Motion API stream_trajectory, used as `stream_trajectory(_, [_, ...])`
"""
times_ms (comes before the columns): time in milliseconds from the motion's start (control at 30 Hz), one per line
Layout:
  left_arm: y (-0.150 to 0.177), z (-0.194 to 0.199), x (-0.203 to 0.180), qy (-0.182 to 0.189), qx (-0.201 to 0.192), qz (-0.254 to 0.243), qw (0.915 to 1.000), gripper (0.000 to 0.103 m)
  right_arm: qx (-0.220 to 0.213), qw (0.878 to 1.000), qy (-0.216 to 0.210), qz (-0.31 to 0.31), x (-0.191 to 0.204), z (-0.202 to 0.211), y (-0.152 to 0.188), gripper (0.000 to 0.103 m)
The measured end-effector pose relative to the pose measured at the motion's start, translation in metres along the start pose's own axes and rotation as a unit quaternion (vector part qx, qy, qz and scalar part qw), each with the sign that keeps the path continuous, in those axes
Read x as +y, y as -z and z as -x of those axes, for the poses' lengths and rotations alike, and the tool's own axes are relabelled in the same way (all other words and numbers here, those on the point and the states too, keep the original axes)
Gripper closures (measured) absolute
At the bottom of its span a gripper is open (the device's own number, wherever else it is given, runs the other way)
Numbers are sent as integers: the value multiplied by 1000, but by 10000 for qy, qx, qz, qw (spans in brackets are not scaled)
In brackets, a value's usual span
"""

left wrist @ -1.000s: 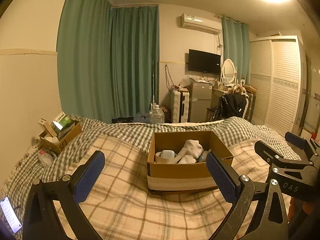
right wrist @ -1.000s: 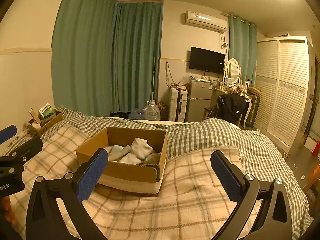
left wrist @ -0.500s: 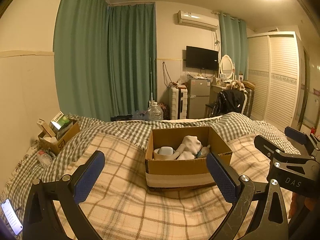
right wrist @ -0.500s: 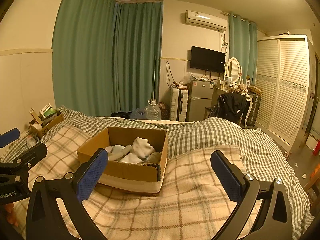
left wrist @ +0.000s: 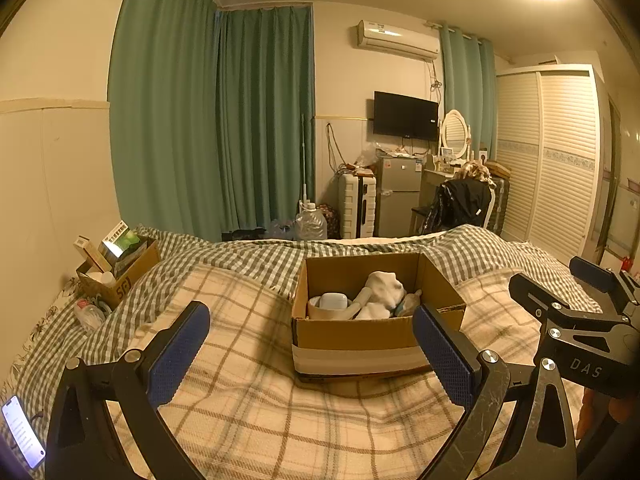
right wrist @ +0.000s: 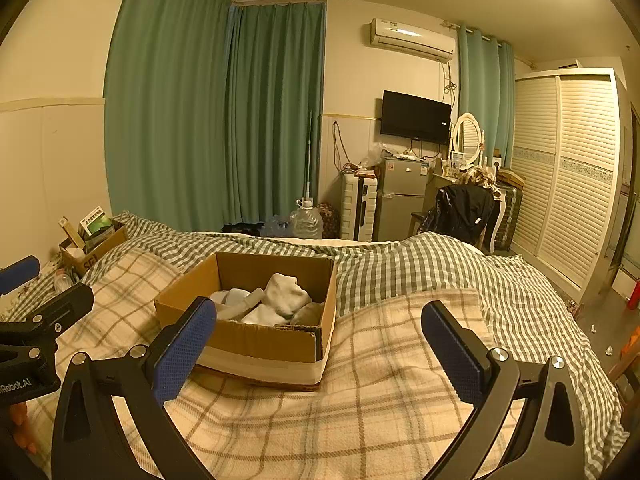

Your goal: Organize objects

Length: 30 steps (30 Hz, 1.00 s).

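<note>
An open cardboard box (left wrist: 360,340) with a white tape band sits on the plaid blanket; it also shows in the right wrist view (right wrist: 264,340). Inside lie a white crumpled cloth (left wrist: 384,286), a white earbud case (left wrist: 333,301) on a tape roll, and a white tube. My left gripper (left wrist: 310,350) is open and empty, held back from the box's near side. My right gripper (right wrist: 320,344) is open and empty, to the right of the box. Each gripper shows at the edge of the other's view.
A second cardboard box (left wrist: 120,276) with packets stands at the bed's far left by the wall, a small bottle (left wrist: 89,314) beside it. A lit phone (left wrist: 22,436) lies at the near left. Checked bedding (right wrist: 440,268) covers the far bed. Furniture stands beyond.
Both views have shifted slightly; the box sits a little lower and closer in the left wrist view. Both grippers stay open and empty.
</note>
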<state>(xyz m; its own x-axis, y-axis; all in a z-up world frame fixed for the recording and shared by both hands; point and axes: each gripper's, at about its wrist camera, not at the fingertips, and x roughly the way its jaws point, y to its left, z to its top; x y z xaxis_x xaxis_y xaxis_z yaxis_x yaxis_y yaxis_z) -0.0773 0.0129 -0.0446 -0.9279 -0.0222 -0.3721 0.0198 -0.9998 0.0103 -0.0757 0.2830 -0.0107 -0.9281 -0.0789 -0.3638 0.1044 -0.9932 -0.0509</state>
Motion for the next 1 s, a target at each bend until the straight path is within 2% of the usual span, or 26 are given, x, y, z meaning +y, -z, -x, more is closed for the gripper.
stream_trajectory(1000, [1, -1, -3, -65, 65, 4, 10000, 0, 105, 9999, -24, 20, 3, -4, 3, 0])
